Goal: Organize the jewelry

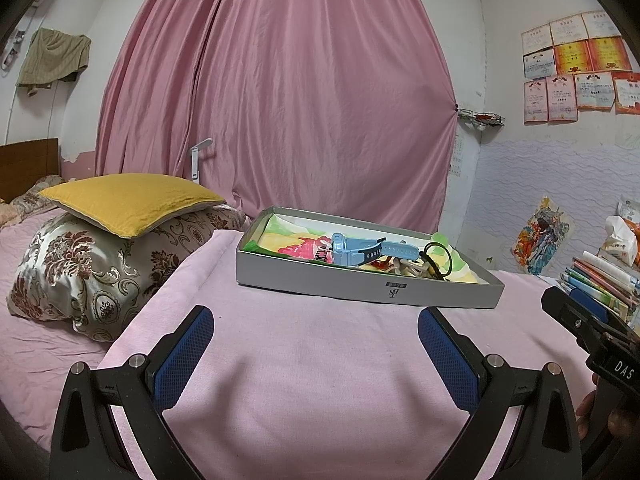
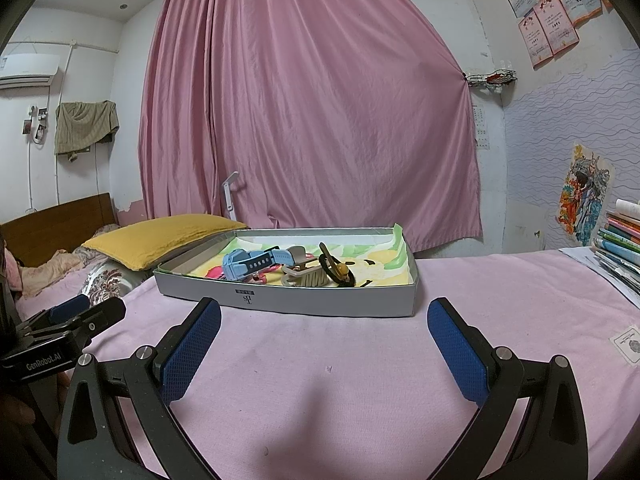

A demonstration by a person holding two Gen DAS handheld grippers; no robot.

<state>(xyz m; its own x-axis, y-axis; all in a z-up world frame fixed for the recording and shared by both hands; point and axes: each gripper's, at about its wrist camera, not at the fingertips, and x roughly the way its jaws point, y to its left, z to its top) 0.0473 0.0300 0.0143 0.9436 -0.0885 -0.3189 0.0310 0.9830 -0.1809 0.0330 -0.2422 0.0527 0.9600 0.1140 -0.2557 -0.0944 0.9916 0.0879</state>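
A shallow grey box [image 1: 360, 288] [image 2: 280, 300] with a colourful lining sits on the pink cloth ahead of both grippers. In it lie a light blue watch [image 1: 356, 250] [image 2: 248, 264], a black hair tie with a yellow charm [image 1: 438, 260] [image 2: 340, 270] and a pale hair clip [image 2: 304, 276]. My left gripper [image 1: 316, 324] is open and empty, just short of the box's near wall. My right gripper [image 2: 324, 316] is open and empty, also just short of the box. Each gripper shows at the edge of the other's view.
A yellow pillow [image 1: 132, 200] lies on a patterned cushion [image 1: 92, 276] to the left on the bed. Stacked books [image 1: 604, 280] [image 2: 620, 240] stand at the right. A pink curtain [image 1: 280, 100] hangs behind.
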